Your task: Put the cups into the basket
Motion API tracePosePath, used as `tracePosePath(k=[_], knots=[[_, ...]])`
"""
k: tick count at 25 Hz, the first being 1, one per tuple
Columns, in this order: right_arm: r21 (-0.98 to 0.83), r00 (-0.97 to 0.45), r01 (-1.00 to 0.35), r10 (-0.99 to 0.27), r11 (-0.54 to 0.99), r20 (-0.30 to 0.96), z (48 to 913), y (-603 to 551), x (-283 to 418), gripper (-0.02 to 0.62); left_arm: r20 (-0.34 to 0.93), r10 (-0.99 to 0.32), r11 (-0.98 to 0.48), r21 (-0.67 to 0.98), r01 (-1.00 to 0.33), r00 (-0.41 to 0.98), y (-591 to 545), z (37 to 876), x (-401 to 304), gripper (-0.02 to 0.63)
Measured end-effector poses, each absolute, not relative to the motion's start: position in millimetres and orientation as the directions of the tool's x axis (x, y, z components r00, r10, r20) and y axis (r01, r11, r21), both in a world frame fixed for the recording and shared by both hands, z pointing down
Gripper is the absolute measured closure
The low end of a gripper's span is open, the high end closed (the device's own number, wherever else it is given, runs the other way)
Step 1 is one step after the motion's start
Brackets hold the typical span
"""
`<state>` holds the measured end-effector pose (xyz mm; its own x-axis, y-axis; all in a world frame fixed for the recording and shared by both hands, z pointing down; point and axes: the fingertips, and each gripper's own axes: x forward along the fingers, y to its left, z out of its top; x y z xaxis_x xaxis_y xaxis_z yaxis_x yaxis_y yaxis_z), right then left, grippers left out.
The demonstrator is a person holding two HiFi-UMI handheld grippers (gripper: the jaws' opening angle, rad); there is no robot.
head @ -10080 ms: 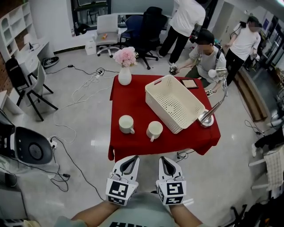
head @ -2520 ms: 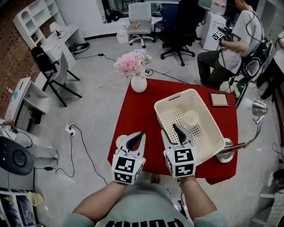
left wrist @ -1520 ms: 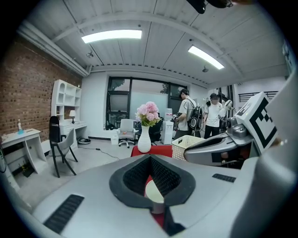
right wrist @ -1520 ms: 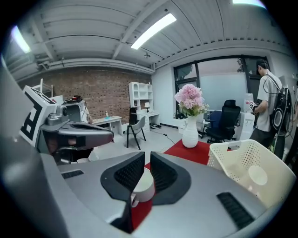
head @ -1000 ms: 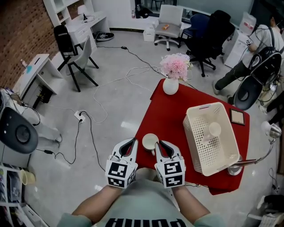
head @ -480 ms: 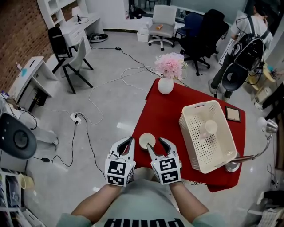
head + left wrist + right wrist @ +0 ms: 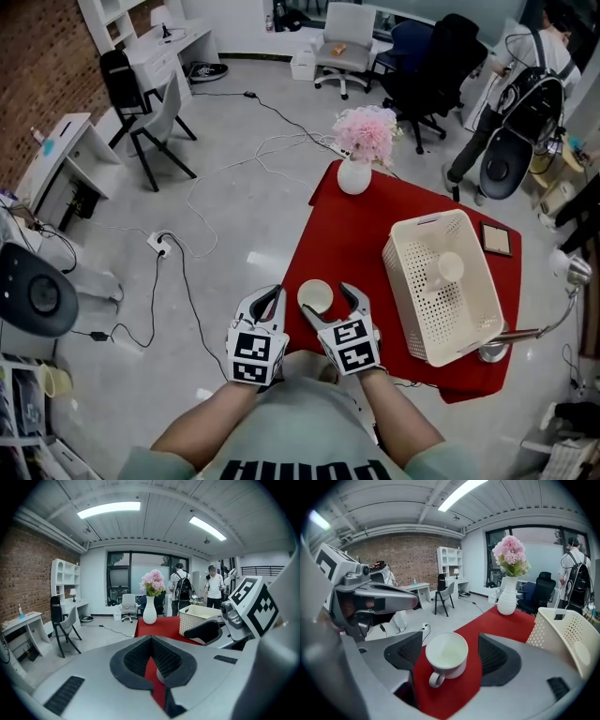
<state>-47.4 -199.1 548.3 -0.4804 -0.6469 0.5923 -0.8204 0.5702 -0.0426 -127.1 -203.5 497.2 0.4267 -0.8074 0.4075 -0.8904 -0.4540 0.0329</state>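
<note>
1. The right gripper [image 7: 330,302] is open wide; its jaws have just been opening; a white cup [image 7: 316,296] stands between them, and the pads do not touch it.
2. The white cup stands upright on the red table [image 7: 352,234], near the corner closest to the person; in the right gripper view its handle points back toward the gripper; the inside looks empty.
3. The left gripper [image 7: 270,292] is narrow, with its jaw tips together and nothing in them; it is just beside the white cup, on the cup's left, at the table's corner.
4. The basket [image 7: 412,291] is white with little holes; it sits on the right side of the table, well apart from the white cup.
5. A second cup [image 7: 449,269] is already inside the basket.
6. A white vase [image 7: 354,175] with pink flowers [image 7: 366,133] stands at the far corner of the table.
7. A small dark square thing [image 7: 497,239] lies on the table just past the basket; what it is cannot be told.
</note>
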Motion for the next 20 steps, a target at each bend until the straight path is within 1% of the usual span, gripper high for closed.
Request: tracePosePath(k=[4, 10, 20], knots=[[-0.059, -0.483, -0.816, -0.623, 0.575, 0.616, 563, -202, -53, 0.230, 0.421, -0.802, -0.465, 0.005, -0.885, 0.423, -209, 507, -129, 0.604], [-0.065, -0.497, -0.792, -0.579, 0.607, 0.647, 580, -207, -69, 0.213, 0.443, -0.786, -0.478, 0.006, -0.878, 0.431, -217, 522, -129, 0.604], [0.030, -0.425, -0.768, -0.543, 0.640, 0.724, 612, -209, -70, 0.207, 0.464, -0.769, -0.491, 0.012, -0.871, 0.440, -225, 531, -130, 0.604]])
